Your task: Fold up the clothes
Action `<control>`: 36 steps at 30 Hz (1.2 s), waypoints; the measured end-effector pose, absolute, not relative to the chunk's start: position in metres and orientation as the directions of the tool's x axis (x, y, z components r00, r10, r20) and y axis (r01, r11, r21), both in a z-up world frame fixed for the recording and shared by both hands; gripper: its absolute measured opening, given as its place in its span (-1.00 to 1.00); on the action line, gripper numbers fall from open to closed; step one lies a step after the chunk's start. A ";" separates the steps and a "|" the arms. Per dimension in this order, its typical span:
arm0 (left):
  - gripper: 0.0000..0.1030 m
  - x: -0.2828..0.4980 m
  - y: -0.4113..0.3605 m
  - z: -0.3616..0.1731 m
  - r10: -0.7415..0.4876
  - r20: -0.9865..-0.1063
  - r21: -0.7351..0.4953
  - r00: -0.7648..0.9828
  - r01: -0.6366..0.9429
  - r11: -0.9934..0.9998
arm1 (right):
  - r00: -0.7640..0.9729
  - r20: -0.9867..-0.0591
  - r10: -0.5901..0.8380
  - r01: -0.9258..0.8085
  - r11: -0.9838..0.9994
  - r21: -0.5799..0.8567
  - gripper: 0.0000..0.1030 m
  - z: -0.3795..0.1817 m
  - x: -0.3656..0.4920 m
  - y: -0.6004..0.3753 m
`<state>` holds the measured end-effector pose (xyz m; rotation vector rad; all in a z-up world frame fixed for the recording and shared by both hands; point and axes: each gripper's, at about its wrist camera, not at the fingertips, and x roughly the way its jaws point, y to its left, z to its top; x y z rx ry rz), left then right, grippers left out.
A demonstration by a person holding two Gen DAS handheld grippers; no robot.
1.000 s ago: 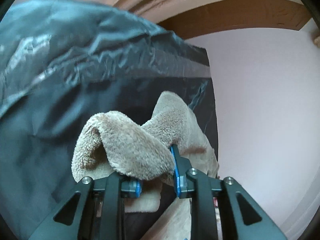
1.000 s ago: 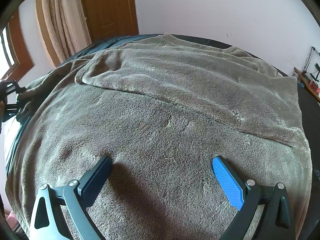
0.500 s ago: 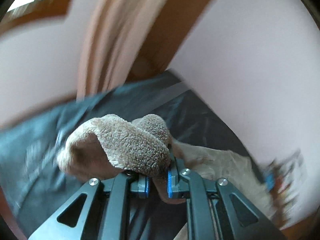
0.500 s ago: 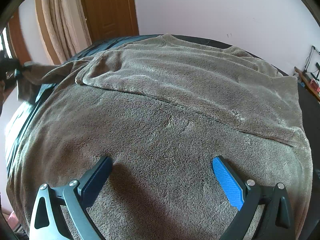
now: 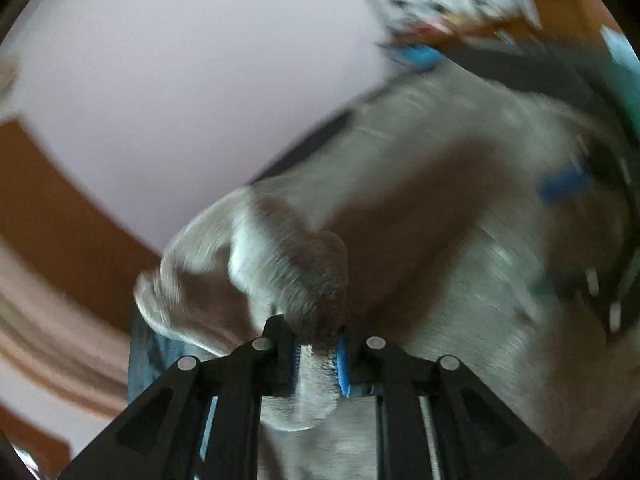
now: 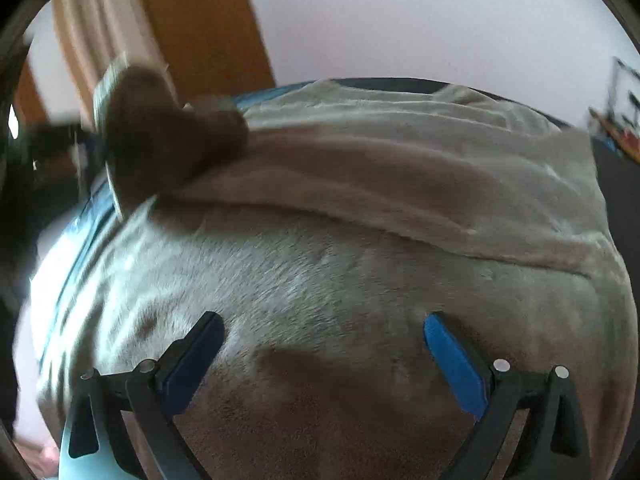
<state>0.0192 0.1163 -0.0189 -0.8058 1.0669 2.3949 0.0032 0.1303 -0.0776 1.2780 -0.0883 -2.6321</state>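
With its blue-padded fingers clamped on a bunched corner of the fuzzy grey-brown fleece garment (image 5: 460, 216), the left gripper (image 5: 318, 354) carried that corner aloft above the rest of the cloth, the pinch sitting deep enough that a lump of pile bulged past the fingertips. The hold looked chosen to let the fabric trail behind the tool, so that a lifted flap could be drawn across the layer lying flat; heavy blur in the left wrist view suggested a fast swing.

The right gripper (image 6: 324, 344) hung just above the near part of the garment, its jaws spread wide with nothing between them, seemingly placed to pin or steady the cloth while the other tool pulled.

The garment covered most of the dark, shiny-covered bed (image 6: 612, 184), reaching to its near and right edges. A long band already lay doubled over along the bed's far edge, its hem running as a ridge from left to right. At the far left corner the raised wad showed as a dark, blurred clump (image 6: 160, 136), clear of the surface.

Beyond stood a pale lilac wall (image 6: 420, 16), a brown wooden door (image 6: 204, 24) and beige curtains (image 6: 92, 40). Judged from this, a fold was under way, with part of the cloth doubled and more to bring over.
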 end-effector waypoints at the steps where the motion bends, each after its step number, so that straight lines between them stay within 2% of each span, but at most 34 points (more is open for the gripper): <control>1: -0.57 0.026 0.122 -0.028 0.112 -0.648 0.562 -0.754 -0.572 -0.598 | -0.603 -0.766 -0.222 0.159 -0.975 0.158 0.98 -0.077 0.004 0.132; 2: -0.53 0.032 0.128 -0.036 0.103 -0.651 0.584 -0.752 -0.583 -0.564 | -0.606 -0.762 -0.227 0.153 -0.974 0.169 0.98 -0.077 0.004 0.135; 4: -0.14 0.047 0.130 -0.043 0.121 -0.662 0.579 -0.740 -0.607 -0.544 | -0.612 -0.754 -0.237 0.140 -0.971 0.192 0.98 -0.076 0.005 0.139; 8: 0.14 0.064 0.121 -0.037 0.233 -0.686 0.471 -0.690 -0.664 -0.580 | -0.625 -0.737 -0.256 0.115 -0.965 0.237 0.98 -0.075 0.007 0.148; 10: 0.35 0.070 0.109 -0.029 0.288 -0.677 0.410 -0.677 -0.672 -0.617 | -0.631 -0.729 -0.265 0.103 -0.960 0.260 0.98 -0.074 0.007 0.152; 13: 0.50 0.060 0.088 -0.011 0.352 -0.655 0.295 -0.669 -0.655 -0.695 | -0.641 -0.716 -0.278 0.086 -0.952 0.293 0.98 -0.074 0.009 0.159; 18: 0.53 0.020 0.031 0.016 0.378 -0.630 0.019 -0.678 -0.500 -0.866 | -0.649 -0.699 -0.299 0.086 -0.942 0.324 0.98 -0.072 0.011 0.163; 21: 0.53 -0.009 -0.001 0.024 0.319 -0.624 -0.107 -0.713 -0.326 -0.939 | -0.655 -0.686 -0.316 0.083 -0.933 0.351 0.98 -0.073 0.010 0.167; 25: 0.53 -0.049 -0.036 0.013 0.255 -0.662 -0.276 -0.705 -0.087 -0.957 | -0.664 -0.672 -0.327 0.073 -0.923 0.377 0.98 -0.073 0.010 0.172; 31: 0.53 -0.063 -0.065 -0.027 0.255 -0.697 -0.377 -0.670 0.040 -0.925 | -0.682 -0.675 -0.282 0.014 -0.928 0.373 0.98 -0.071 0.015 0.177; 34: 0.53 -0.064 -0.073 -0.040 0.215 -0.726 -0.354 -0.653 0.088 -0.931 | -0.632 -0.732 -0.252 0.070 -0.960 0.270 0.98 -0.059 0.006 0.158; 35: 0.53 -0.065 -0.076 -0.043 0.186 -0.736 -0.361 -0.651 0.145 -0.921 | -0.630 -0.736 -0.248 0.101 -0.966 0.239 0.98 -0.051 0.003 0.151; 36: 0.53 -0.069 -0.078 -0.048 0.208 -0.744 -0.393 -0.635 0.165 -0.905 | -0.629 -0.738 -0.245 0.132 -0.969 0.209 0.98 -0.042 -0.002 0.143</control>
